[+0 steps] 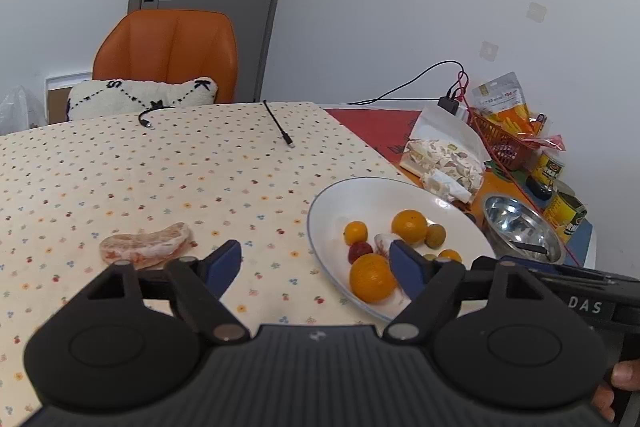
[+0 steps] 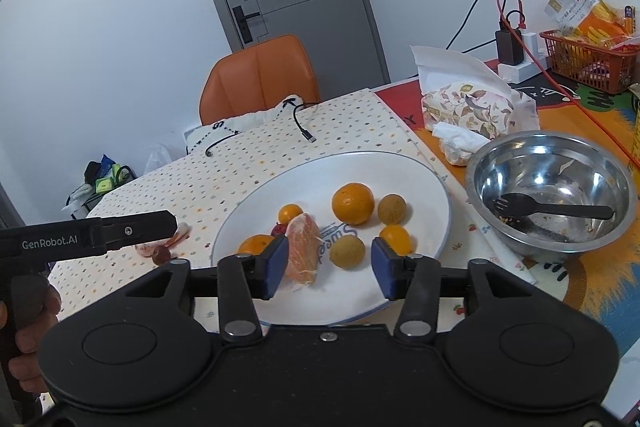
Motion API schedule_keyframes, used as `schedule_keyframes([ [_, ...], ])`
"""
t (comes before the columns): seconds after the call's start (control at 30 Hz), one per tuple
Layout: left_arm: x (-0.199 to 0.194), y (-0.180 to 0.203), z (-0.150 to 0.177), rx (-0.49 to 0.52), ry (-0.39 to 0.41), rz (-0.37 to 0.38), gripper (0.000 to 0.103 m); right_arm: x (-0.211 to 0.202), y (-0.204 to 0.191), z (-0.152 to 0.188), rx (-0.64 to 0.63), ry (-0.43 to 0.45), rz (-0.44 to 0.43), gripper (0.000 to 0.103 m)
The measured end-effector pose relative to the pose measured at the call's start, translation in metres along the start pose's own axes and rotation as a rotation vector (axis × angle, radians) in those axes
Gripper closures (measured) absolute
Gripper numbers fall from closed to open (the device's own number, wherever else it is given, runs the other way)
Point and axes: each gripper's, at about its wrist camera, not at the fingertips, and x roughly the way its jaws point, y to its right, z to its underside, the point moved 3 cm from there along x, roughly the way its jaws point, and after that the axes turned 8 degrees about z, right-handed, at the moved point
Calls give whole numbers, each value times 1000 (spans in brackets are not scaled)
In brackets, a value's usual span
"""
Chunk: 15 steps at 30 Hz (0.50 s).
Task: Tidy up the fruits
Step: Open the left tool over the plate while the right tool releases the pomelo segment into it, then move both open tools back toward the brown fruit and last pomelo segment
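A white plate (image 2: 424, 179) holds several oranges, two brownish-green longans and a red fruit. A peeled pink citrus segment (image 2: 304, 251) lies on it beside the left pad of my right gripper (image 2: 331, 265), whose jaws stand open. One longan (image 2: 349, 253) also sits between those pads, untouched. My left gripper (image 1: 316, 265) is open over the dotted tablecloth, its right pad above the plate's (image 1: 320, 203) rim near a large orange (image 1: 372, 277). Another peeled segment (image 1: 146, 247) rests on the cloth just left of its left pad. The left gripper (image 2: 172, 223) also shows from the side in the right wrist view.
A steel bowl (image 2: 500, 163) with a black spork (image 2: 552, 211) stands right of the plate. Behind it are a tissue pack (image 2: 468, 107), a red basket (image 2: 588, 63), cans and charger cables. An orange chair (image 1: 168, 51) with a cushion stands at the table's far edge.
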Motion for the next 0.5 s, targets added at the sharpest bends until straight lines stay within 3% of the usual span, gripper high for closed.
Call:
schedule_keyframes([
  [0.17, -9, -7, 2, 2, 6, -28, 19, -4, -8, 0, -7, 12, -23, 38],
  [0.33, -17, -16, 3, -8, 11, -48, 18, -3, -17, 0, -23, 11, -42, 35],
  [0.5, -24, -24, 6, -6, 10, -61, 14, -2, -26, 1, -41, 7, -59, 26],
])
